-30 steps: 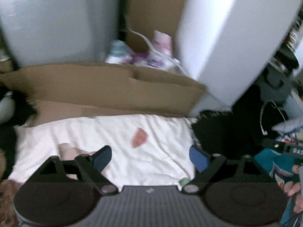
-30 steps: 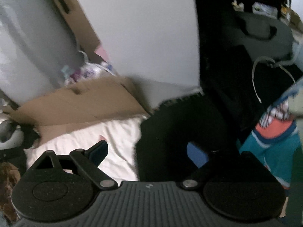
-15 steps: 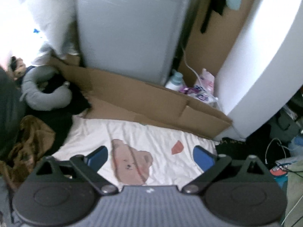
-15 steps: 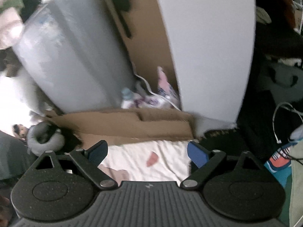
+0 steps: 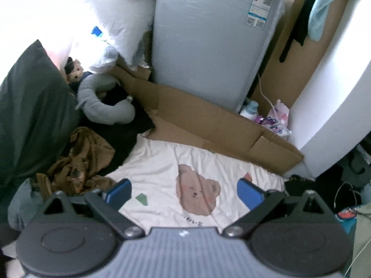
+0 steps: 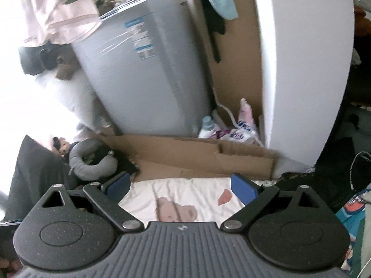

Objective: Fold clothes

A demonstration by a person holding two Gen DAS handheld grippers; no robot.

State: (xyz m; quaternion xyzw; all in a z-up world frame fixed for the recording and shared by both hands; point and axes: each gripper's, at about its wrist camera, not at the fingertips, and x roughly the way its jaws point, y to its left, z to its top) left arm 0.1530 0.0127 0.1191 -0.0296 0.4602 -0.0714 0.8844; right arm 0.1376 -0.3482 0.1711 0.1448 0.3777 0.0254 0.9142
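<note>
The cream cotton garment with a pink bear print (image 5: 197,180) lay spread flat just before the brown cardboard sheet (image 5: 208,120), presumably for folding. Above it, left gripper (image 5: 184,191) and right gripper (image 6: 180,186) hung wide-jawed, empty.

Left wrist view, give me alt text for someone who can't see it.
A cream T-shirt with a bear print lies spread flat below the open left gripper. Behind it sit flattened cardboard and a grey washing machine, a grey neck pillow at left.
</note>
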